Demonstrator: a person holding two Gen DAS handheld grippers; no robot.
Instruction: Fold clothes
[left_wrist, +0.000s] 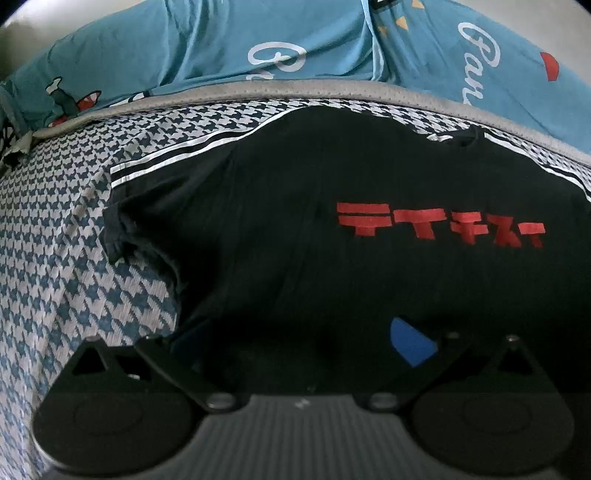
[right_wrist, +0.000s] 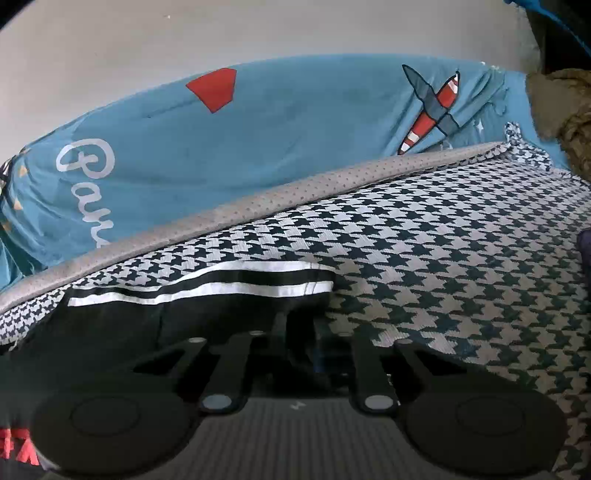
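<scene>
Currently: fold not begun, judging by layout; tee lies spread flat, both sleeves out
Tee: black T-shirt (left_wrist: 295, 229) face up on the houndstooth cover (left_wrist: 55, 258), red printed characters (left_wrist: 439, 223) readable, so front side up; prob laid flat so edges can be picked cleanly
Sleeves: white-striped sleeve (right_wrist: 229, 284) lies out to the side on the cover in right wrist view; the other striped sleeve (left_wrist: 155, 166) spread the same way in left wrist view
R gripper: right gripper (right_wrist: 301, 354) down at the sleeve/side edge of the tee, fingers drawn close together; dark cloth sits in the narrow gap, looks pinched but the contact is in shadow, so grip on the fabric is a judgement
Why R there: sleeve end is the natural pick point for bringing the side inward over the body
L gripper: left gripper (left_wrist: 295, 343) low over the tee's hem area w/ fingers spread wide, blue pad (left_wrist: 410, 341) visible, nothing between; cloth below them, not held
Why L there: likely waiting to take the lower edge or steady the body while R lifts
Backdrop: teal printed sheet (right_wrist: 258, 147) behind a grey mesh border (right_wrist: 295, 188), not involved
Risk: thin single-layer pinch may slip once lifted
</scene>
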